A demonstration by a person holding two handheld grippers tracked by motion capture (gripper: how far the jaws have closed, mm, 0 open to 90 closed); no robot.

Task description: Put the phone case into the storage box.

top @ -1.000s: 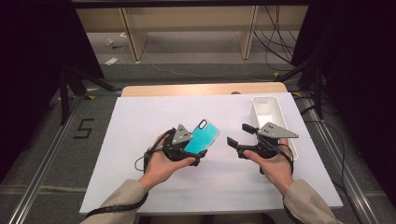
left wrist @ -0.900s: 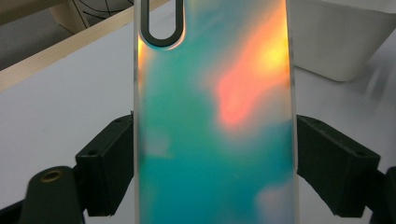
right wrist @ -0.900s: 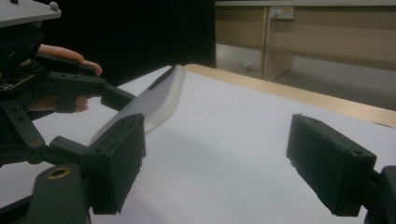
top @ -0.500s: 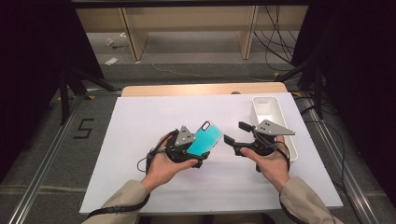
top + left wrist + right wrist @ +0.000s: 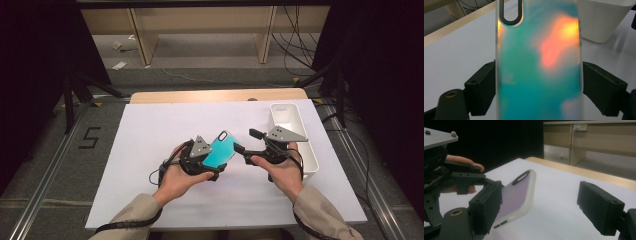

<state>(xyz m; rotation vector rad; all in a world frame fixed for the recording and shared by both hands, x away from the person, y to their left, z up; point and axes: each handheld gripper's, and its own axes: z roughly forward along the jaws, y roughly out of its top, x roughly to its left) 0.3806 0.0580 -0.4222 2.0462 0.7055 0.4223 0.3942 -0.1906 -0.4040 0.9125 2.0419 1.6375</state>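
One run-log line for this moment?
left tongs: shut on phone case | right tongs: open beside case | white bin: right

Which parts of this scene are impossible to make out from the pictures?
- Phone case, left gripper view: its lower end is cut off by the bottom edge.
- Inside of the white bin, high view: too small to tell whether anything lies in it.
- Left tool, high view: its jaws are partly hidden by the case and plate.
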